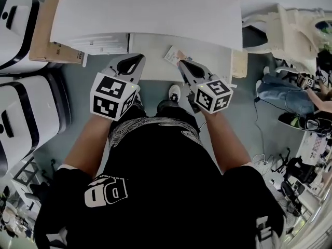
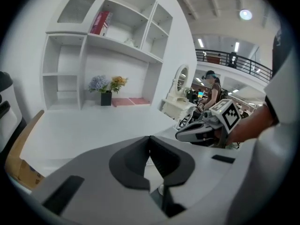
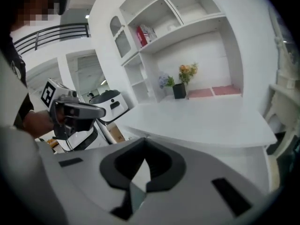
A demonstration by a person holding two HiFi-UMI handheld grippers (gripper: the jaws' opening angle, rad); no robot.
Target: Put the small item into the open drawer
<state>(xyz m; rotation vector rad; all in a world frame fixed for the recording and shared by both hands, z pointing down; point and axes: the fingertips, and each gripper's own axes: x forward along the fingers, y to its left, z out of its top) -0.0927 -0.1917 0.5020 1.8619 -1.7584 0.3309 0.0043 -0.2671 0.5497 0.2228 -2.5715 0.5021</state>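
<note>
**Both grippers clenched over the open drawer**

A white desk top (image 1: 145, 14) fills the head view at 12 o'clock. A white open drawer (image 1: 150, 69) juts from under it above a grey floor (image 1: 244, 113). A brown cardboard box (image 1: 46, 35) sits at 11 o'clock and two rounded white machines (image 1: 21, 118) stand at 9 o'clock. Behind the desk rise white shelves (image 2: 117, 50) bearing a dark vase of flowers (image 2: 107, 90).

The small flat printed packet (image 1: 175, 54) lies in the drawer at 12 o'clock from centre. The right gripper (image 1: 182, 64) is clenched, its tips just beside the packet's near edge, and nothing shows between its pads. The left gripper (image 1: 137, 59), at 11 o'clock over the drawer's left part, is likewise clenched and empty.
</note>
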